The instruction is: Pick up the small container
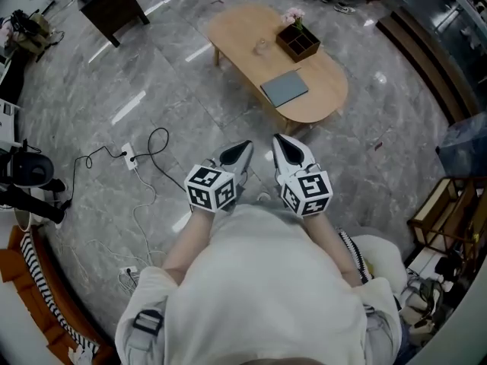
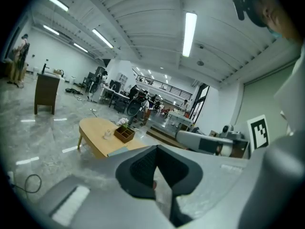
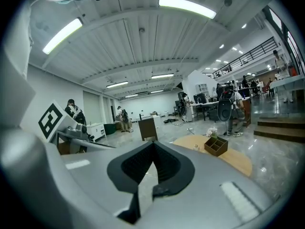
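Note:
The small container [image 1: 261,46] is a clear glass piece standing on the oval wooden coffee table [image 1: 319,105], left of a brown compartment box [image 1: 297,41] with pink flowers. My left gripper [image 1: 243,150] and right gripper [image 1: 284,144] are held side by side in front of the person's chest, well short of the table and pointing toward it. Both are shut with nothing between the jaws. The left gripper view looks past the left gripper [image 2: 156,149] to the container [image 2: 107,134] far off. The right gripper view has the right gripper [image 3: 153,144] before the distant container [image 3: 196,147].
A grey-blue flat pad [image 1: 284,87] lies on the table's near half. Cables and a power strip [image 1: 128,157] trail over the marble floor at left. A dark cabinet [image 1: 112,4] stands at the far left, a wooden shelf [image 1: 449,211] at right.

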{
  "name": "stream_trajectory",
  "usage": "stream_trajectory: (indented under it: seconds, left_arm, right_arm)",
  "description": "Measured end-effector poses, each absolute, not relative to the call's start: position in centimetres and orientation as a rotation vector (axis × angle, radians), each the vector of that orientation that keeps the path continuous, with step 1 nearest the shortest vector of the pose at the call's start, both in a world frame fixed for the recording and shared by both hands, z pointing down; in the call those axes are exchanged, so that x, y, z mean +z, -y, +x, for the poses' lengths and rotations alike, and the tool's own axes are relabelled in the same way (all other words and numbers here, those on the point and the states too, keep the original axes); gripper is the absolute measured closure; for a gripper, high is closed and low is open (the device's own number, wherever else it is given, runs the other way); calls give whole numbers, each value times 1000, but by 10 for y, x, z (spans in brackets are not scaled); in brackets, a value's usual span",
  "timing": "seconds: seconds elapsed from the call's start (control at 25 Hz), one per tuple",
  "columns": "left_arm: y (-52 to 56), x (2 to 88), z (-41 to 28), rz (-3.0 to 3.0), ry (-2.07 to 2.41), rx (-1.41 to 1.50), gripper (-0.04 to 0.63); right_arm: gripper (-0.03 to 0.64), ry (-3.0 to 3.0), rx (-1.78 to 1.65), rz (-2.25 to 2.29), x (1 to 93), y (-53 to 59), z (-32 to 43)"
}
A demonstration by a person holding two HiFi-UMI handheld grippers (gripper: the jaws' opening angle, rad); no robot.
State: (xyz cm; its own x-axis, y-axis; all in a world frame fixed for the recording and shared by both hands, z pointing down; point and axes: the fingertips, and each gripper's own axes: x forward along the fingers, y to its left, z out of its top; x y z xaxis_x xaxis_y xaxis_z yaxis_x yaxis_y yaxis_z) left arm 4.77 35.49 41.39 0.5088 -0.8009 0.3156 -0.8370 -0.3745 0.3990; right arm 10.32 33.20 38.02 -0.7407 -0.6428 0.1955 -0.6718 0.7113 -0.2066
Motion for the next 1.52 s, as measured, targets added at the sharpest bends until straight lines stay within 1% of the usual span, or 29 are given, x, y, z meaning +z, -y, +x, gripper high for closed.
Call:
stream_trajectory:
  seconds: [0.12,0.28,0.64,1.04,1.52]
  left_arm:
    - [-351,414,55,2239,1318,127,594]
    - [-334,412,45,2232,1445,208,594]
    - [-273,427,16,2154,1503,202,594]
    - [-146,442,-32,2157,1487,190,594]
    - [7,450,-101,2177,1420,269,594]
  right_arm:
    - [618,2813,401,1021,382,-330,99]
    - [618,2814,421,1005,385,-320,98]
    - [618,2765,425,1040,398,-257,96]
    - [618,2708,464,1084,417,-131,55]
    - [618,2669,488,1182,398,25,-7]
